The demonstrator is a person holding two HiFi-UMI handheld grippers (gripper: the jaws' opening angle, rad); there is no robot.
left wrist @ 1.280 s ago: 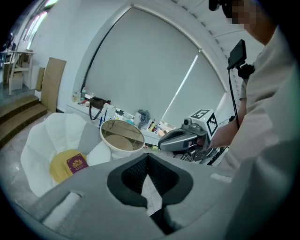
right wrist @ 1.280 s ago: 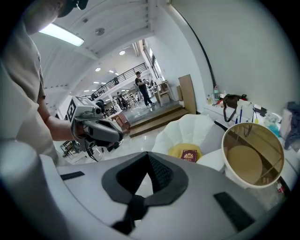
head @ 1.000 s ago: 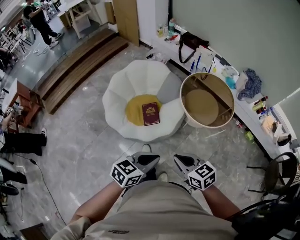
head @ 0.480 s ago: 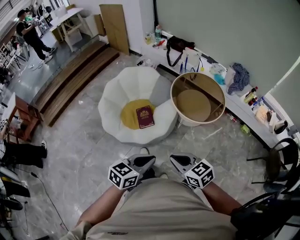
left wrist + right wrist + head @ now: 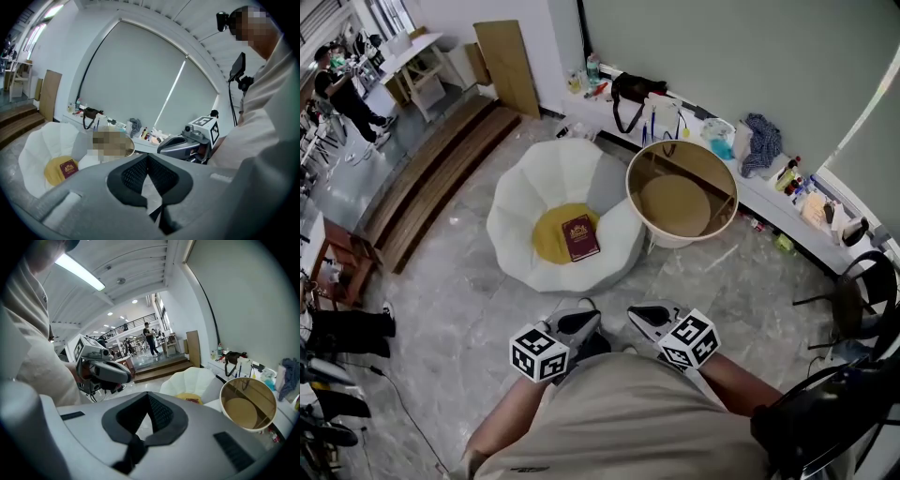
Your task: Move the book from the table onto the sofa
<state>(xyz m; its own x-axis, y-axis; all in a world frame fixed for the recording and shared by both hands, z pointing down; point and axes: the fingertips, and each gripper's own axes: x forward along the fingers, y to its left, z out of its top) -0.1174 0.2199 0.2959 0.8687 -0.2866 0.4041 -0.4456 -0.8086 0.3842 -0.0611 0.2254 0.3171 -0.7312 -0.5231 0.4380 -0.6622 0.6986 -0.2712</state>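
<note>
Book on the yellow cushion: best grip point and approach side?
Probably take the book by its near short edge, coming low from the person's side. It lies flat, cover up, on the yellow cushion; sofa petals wall the far side, the round table crowds the right.

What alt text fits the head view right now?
A dark red book lies on the yellow cushion of a white petal-shaped sofa, beside a round table. Nearer the camera, the left gripper and right gripper are held shut and empty over the grey floor.
</note>
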